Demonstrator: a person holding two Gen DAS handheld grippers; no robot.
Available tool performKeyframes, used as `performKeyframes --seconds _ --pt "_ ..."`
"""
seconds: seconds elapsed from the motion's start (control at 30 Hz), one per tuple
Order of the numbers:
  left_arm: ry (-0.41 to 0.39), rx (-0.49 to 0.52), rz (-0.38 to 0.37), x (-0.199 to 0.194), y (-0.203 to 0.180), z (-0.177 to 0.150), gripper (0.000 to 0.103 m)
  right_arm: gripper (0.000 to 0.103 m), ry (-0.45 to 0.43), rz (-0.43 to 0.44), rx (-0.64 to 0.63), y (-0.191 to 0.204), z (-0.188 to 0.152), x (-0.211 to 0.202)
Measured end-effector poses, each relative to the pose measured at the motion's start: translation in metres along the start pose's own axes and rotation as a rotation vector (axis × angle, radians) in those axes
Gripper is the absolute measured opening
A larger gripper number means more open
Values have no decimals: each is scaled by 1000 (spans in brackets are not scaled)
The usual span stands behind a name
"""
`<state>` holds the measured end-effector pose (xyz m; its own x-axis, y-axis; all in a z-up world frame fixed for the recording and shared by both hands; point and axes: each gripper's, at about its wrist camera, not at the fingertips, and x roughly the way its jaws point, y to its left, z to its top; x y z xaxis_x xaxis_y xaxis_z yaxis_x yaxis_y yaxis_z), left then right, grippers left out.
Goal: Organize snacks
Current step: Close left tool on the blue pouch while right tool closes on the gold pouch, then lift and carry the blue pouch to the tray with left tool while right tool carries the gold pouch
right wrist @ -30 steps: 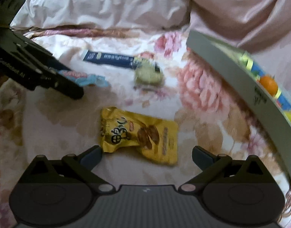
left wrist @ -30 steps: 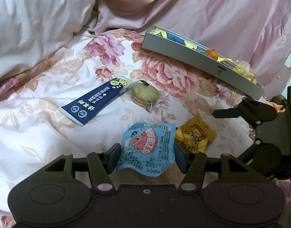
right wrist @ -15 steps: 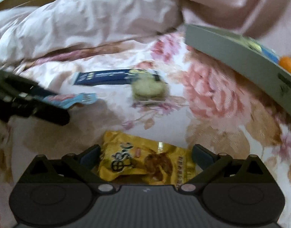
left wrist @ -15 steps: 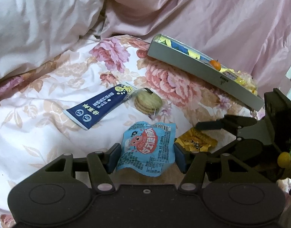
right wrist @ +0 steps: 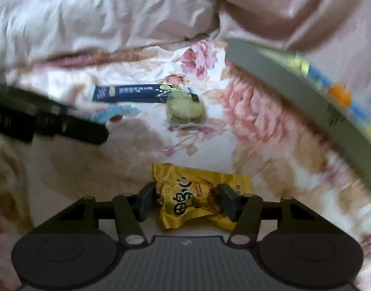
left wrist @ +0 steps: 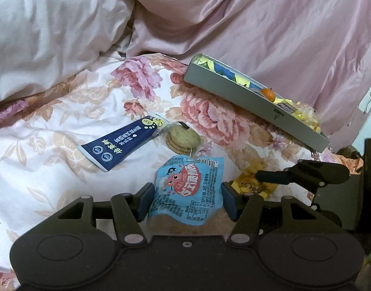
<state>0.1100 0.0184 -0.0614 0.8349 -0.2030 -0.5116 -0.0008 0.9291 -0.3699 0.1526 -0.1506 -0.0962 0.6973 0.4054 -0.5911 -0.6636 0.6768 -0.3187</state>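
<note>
My left gripper [left wrist: 186, 200] is shut on a light blue snack packet [left wrist: 189, 191] and holds it over the floral bedspread. My right gripper [right wrist: 186, 202] is shut on a yellow snack packet [right wrist: 200, 194], crumpled between the pads; it also shows in the left wrist view [left wrist: 252, 184] under the right gripper's finger [left wrist: 275, 177]. A dark blue tube packet [left wrist: 122, 145] and a clear pack of round biscuits [left wrist: 183, 137] lie on the bedspread ahead. A grey tray [left wrist: 253, 103] holding several snacks and a small orange fruit [left wrist: 268, 93] stands at the right.
Pink and white bedding [left wrist: 64, 36] is bunched up along the back and left. The floral bedspread [left wrist: 52, 150] spreads to the left of the snacks. The right wrist view is motion-blurred.
My right gripper came down over the yellow packet and closed on it, crumpling it. My left gripper kept its hold on the blue packet and shifted a little.
</note>
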Motion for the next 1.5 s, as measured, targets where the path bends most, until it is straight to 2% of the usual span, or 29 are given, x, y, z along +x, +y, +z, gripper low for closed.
performKeyframes --seconds 0.07,0.2,0.33,0.47,0.7,0.97,1.27,1.5 --pt "-2 -2 -2 0 0 0 61 62 -10 -86 -73 11 -1 -3" --pt "-7 -6 -2 -1 0 -1 61 61 -18 -210 -139 16 -2 -3" --pt "-11 -12 -1 1 0 1 61 60 -33 -261 -154 13 -3 -4" --pt "-30 -26 -1 2 -2 11 61 60 -92 -319 -207 15 -1 -9" --pt "-97 -19 -26 13 -23 45 61 60 -231 -423 -210 5 11 -23" --pt "-195 7 -67 42 -62 105 61 61 -349 -540 -178 -28 28 -29" --pt "-216 33 -28 105 -96 163 61 61 -394 -595 -40 -95 50 -17" --pt "-185 58 8 144 -109 175 61 61 -380 -573 62 -133 55 -1"
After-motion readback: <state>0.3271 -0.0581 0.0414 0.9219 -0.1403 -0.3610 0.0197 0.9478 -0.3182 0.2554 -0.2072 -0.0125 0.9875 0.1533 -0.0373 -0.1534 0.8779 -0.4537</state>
